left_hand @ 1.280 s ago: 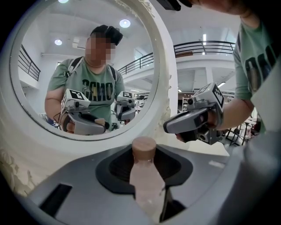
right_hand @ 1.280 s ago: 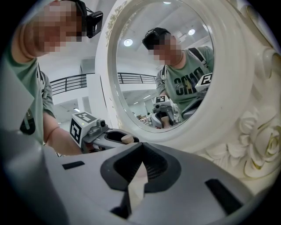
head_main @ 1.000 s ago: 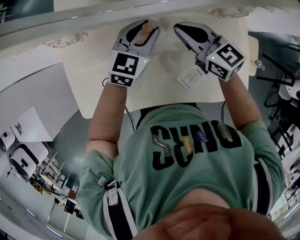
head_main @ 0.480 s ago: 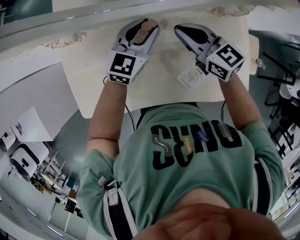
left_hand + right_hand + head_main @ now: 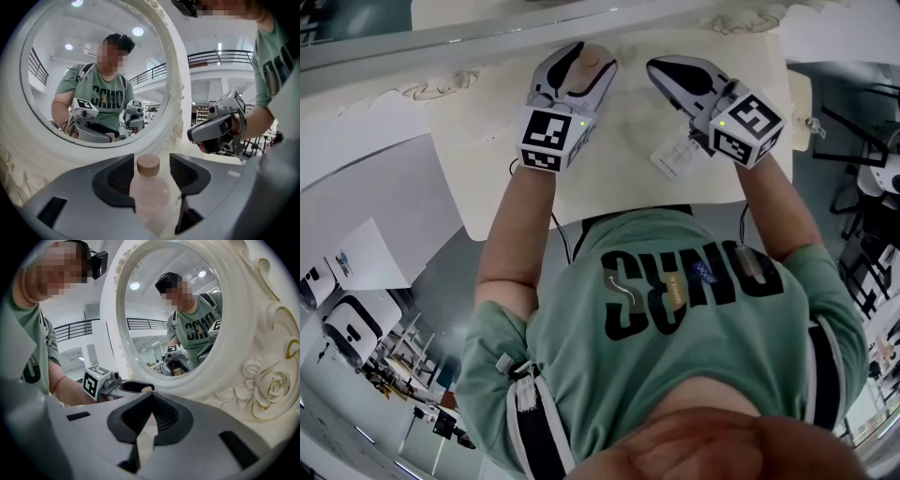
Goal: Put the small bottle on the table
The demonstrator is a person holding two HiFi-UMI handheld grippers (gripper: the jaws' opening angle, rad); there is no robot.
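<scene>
- At the left of the head view, the left gripper (image 5: 584,58) lies low over the cream table (image 5: 487,141), its marker cube (image 5: 551,139) nearest the person.
- Between its jaws stands the small bottle (image 5: 151,192), upright, pale and translucent, with a tan cap (image 5: 148,164) level with the jaw tips.
- These jaws have just been opening and now stand apart. A gap shows on the right jaw's side of the bottle, and the pads do not press on it. The gripper's body hides the bottle's base.
- Beyond the jaw tips rises a round mirror in a white ornate frame (image 5: 176,93).
- To the right, well apart from the bottle, the right gripper (image 5: 658,67) hovers over the table with its jaws closed tip to tip and nothing between them.
- Beside its cube (image 5: 750,122) a white tag (image 5: 675,157) lies on the table.
</scene>
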